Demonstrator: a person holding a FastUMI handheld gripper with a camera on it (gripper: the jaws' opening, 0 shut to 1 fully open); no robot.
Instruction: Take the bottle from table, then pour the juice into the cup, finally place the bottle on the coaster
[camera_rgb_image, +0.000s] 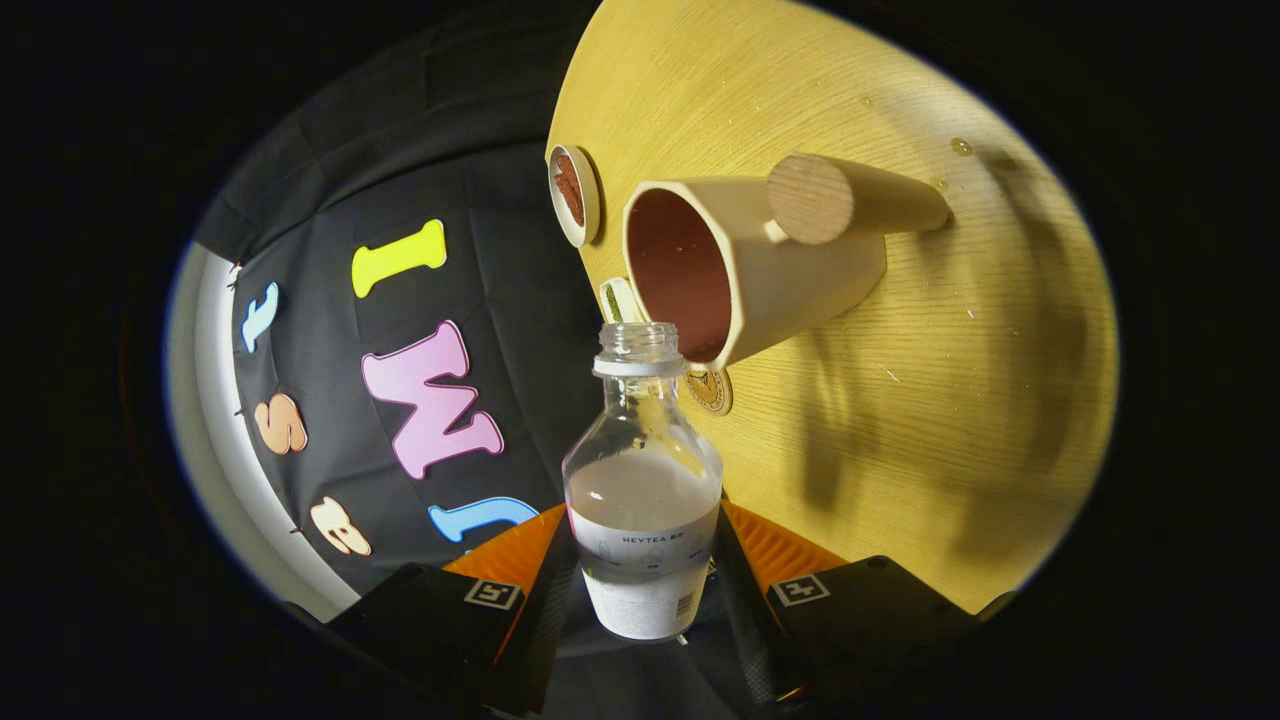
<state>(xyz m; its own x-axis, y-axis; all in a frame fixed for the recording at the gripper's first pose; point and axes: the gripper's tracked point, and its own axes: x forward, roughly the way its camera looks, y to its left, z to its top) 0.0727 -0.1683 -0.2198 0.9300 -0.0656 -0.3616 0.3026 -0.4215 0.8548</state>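
Bottle sits at lower centre of the frame, a clear plastic one with no cap, its open threaded neck and white collar ring pointing up toward the cup. It holds a cloudy pale liquid up to roughly its shoulder, and a white label wraps its lower body. The gripper has its jaws clenched on the bottle, 1 finger pressing each side at label height. Just beyond the bottle's mouth, at upper centre, the cream cup with a reddish-brown inside and a round wooden handle stands on the light wooden desk. A small round coaster lies beside the cup, upper centre-left, near the desk's edge.
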